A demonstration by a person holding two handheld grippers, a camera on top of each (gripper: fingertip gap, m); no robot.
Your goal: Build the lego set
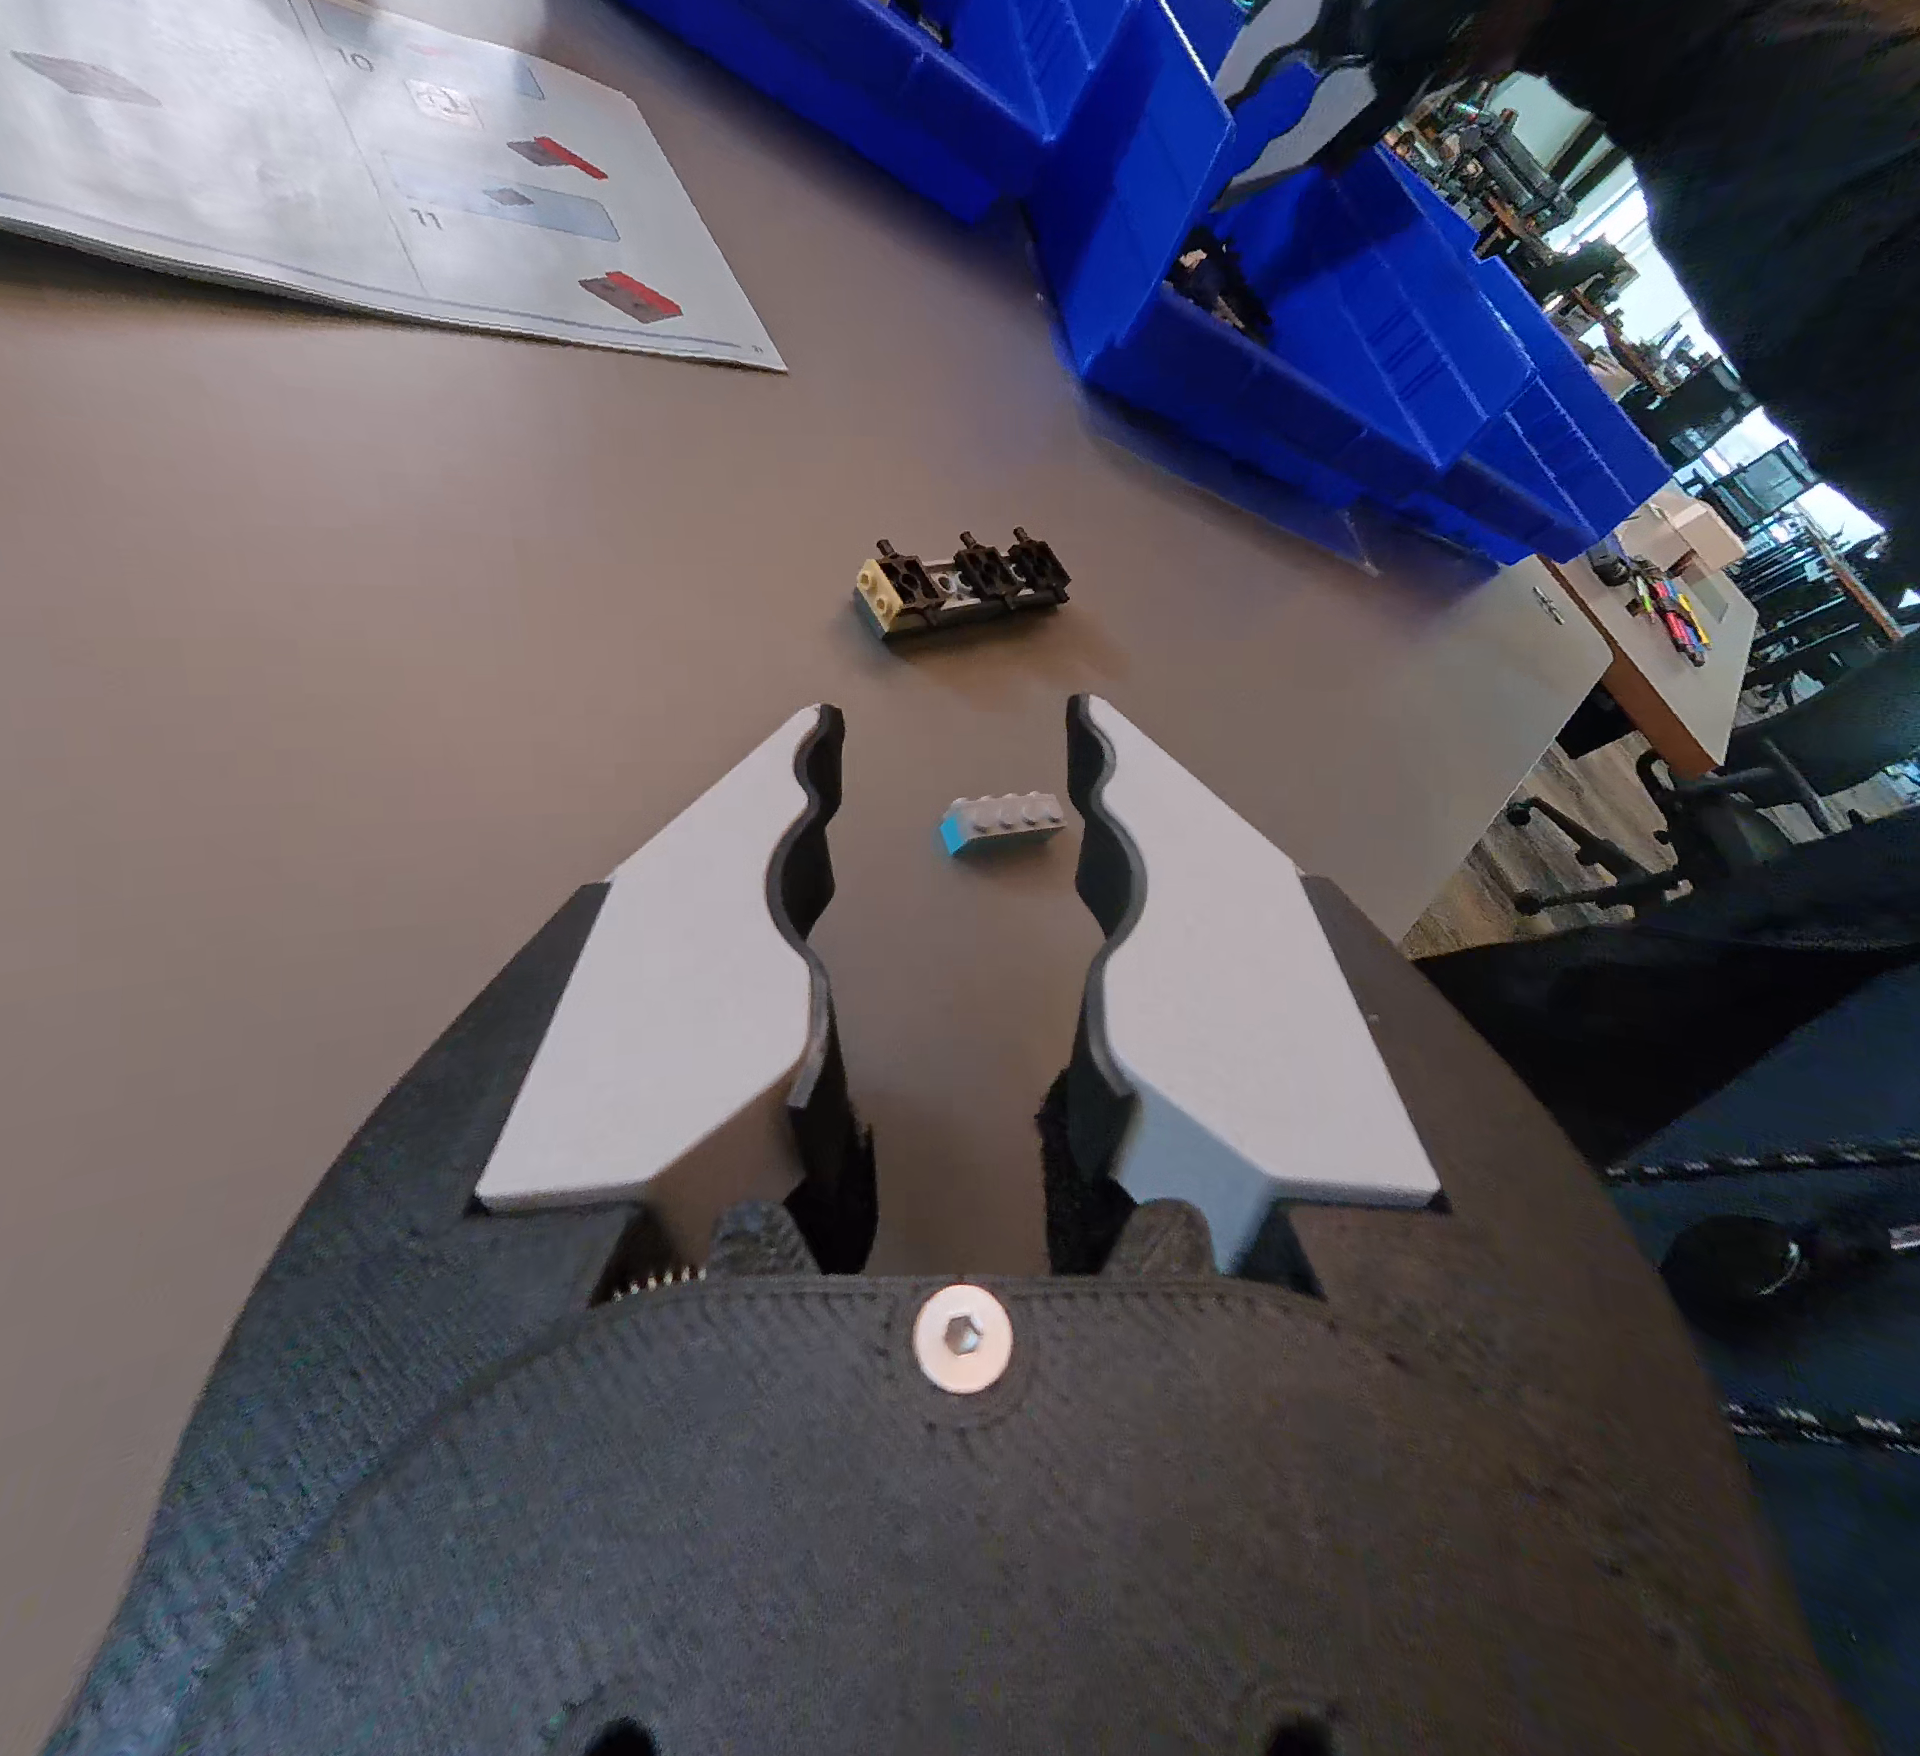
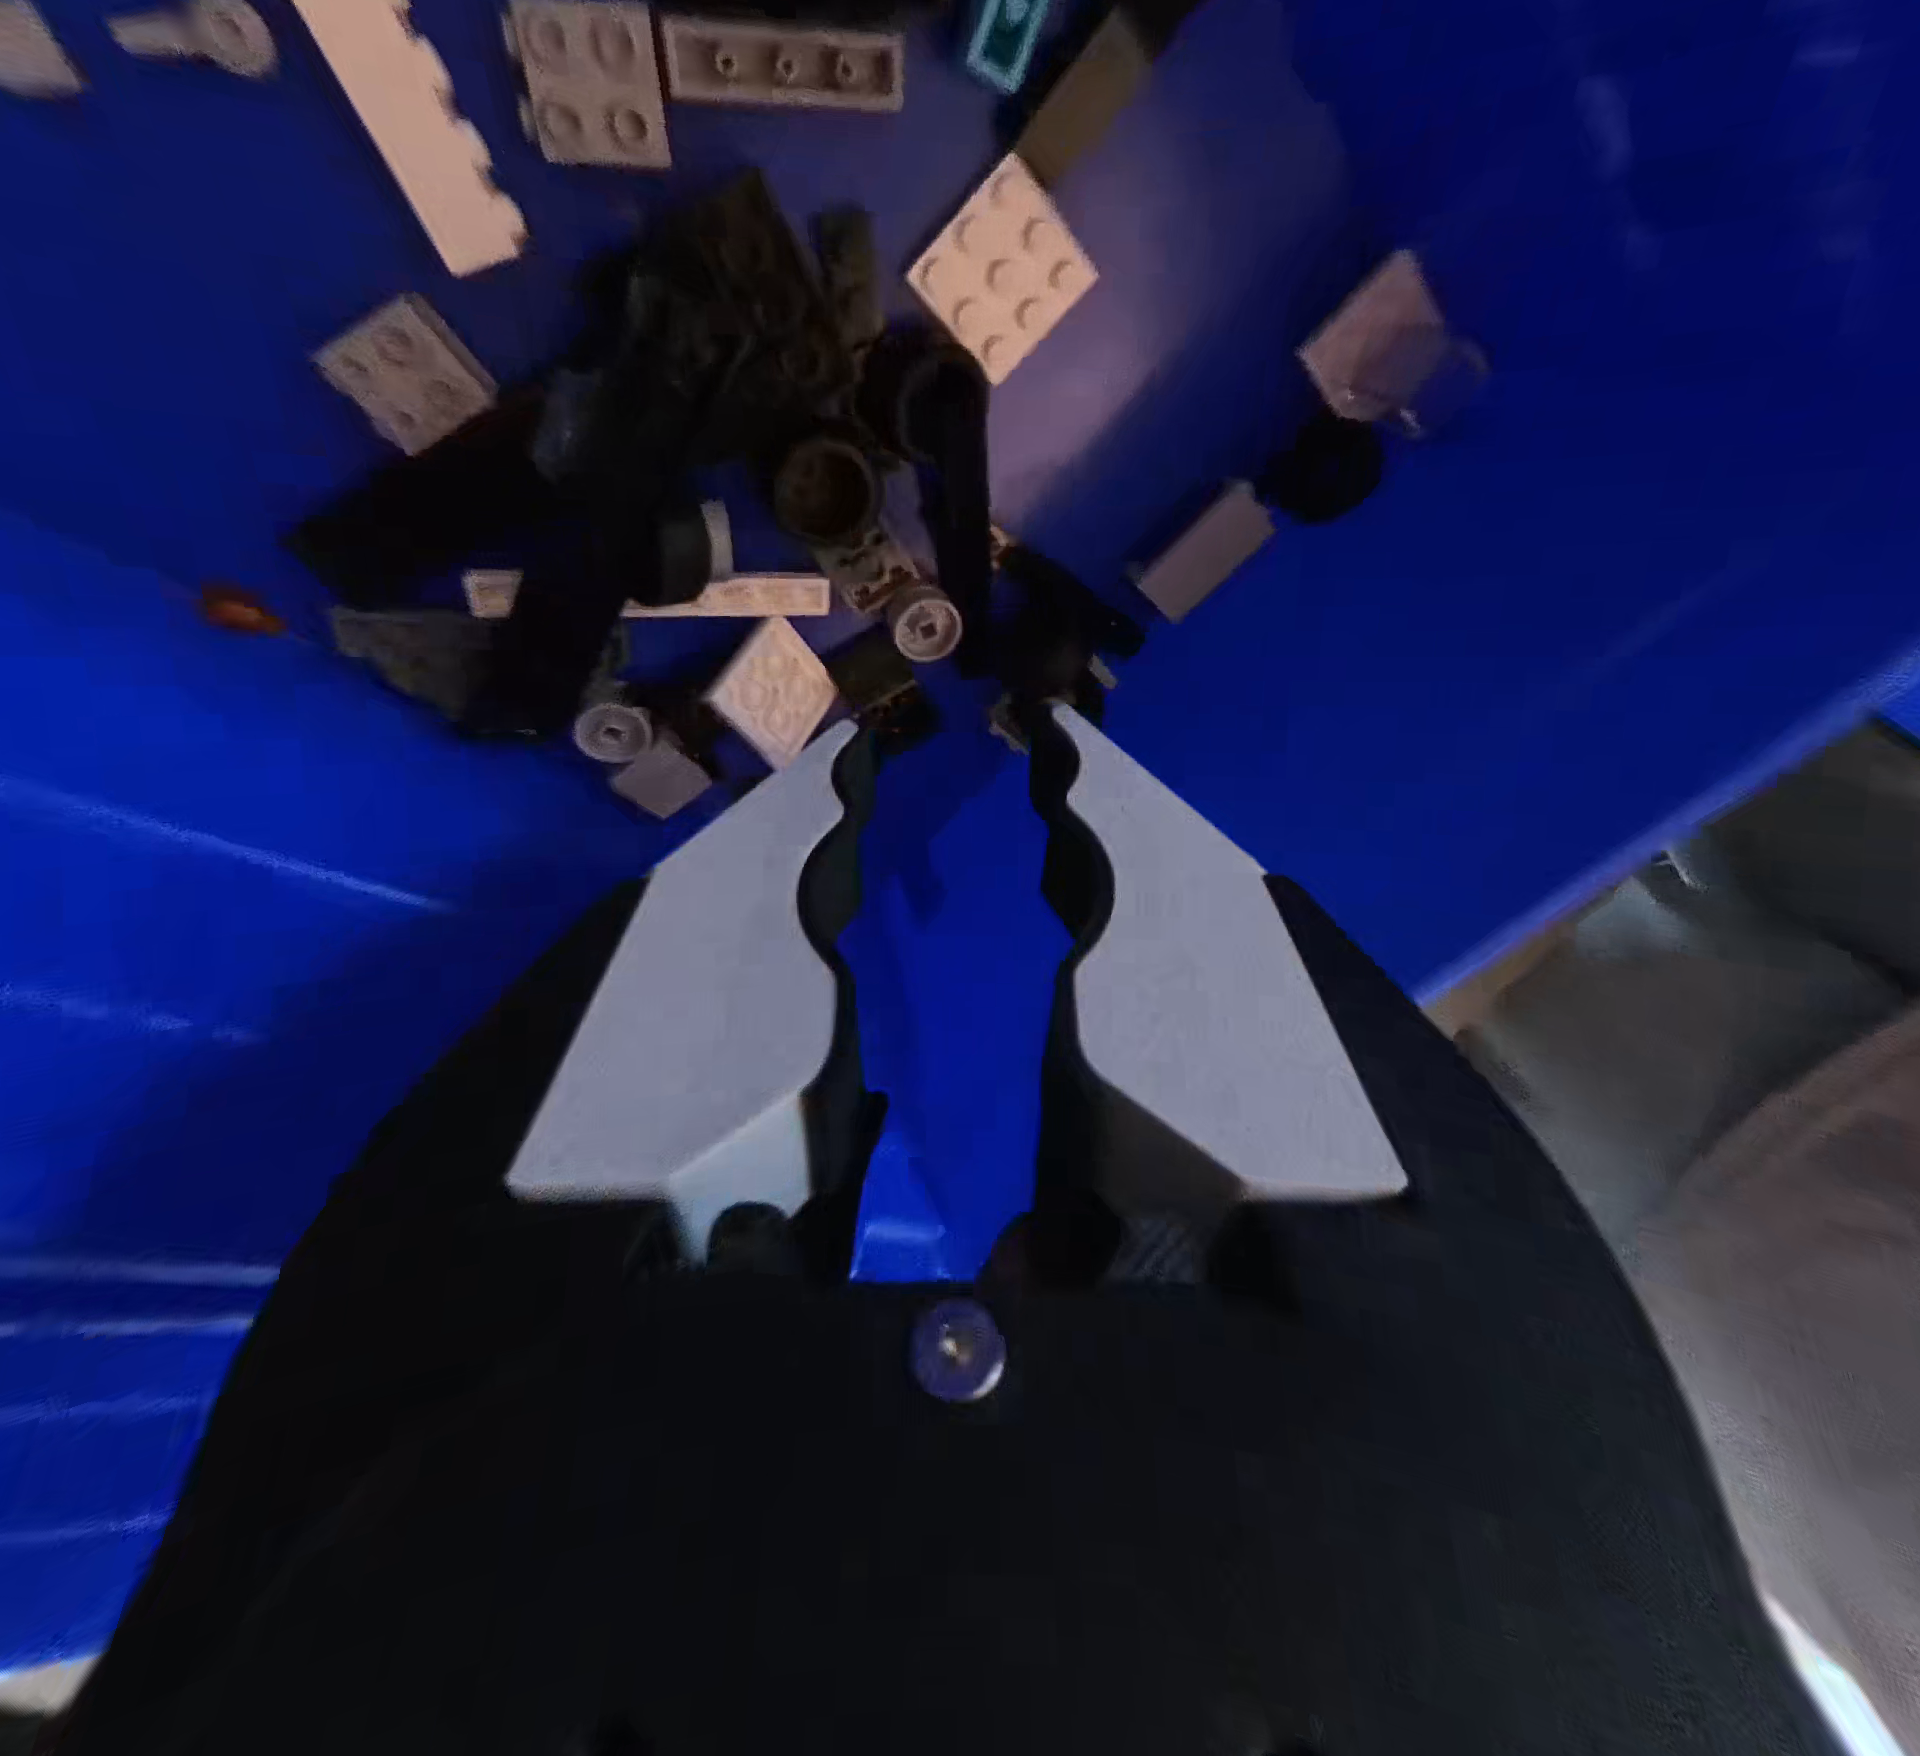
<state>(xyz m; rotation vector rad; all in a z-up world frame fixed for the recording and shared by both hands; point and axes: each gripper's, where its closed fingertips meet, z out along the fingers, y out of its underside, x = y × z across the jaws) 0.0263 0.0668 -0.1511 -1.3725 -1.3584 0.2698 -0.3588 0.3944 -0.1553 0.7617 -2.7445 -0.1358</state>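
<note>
Brown table [image 1: 312, 667] carries blue bins [image 1: 1299, 335] in an office.

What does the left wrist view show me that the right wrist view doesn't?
Left only: brown tabletop, open instruction booklet, small grey brick with a blue end between the open jaws, black-and-grey partial build.
Right only: inside a blue plastic bin, loose white, grey and black pieces.
Shared: blue bins.
</note>
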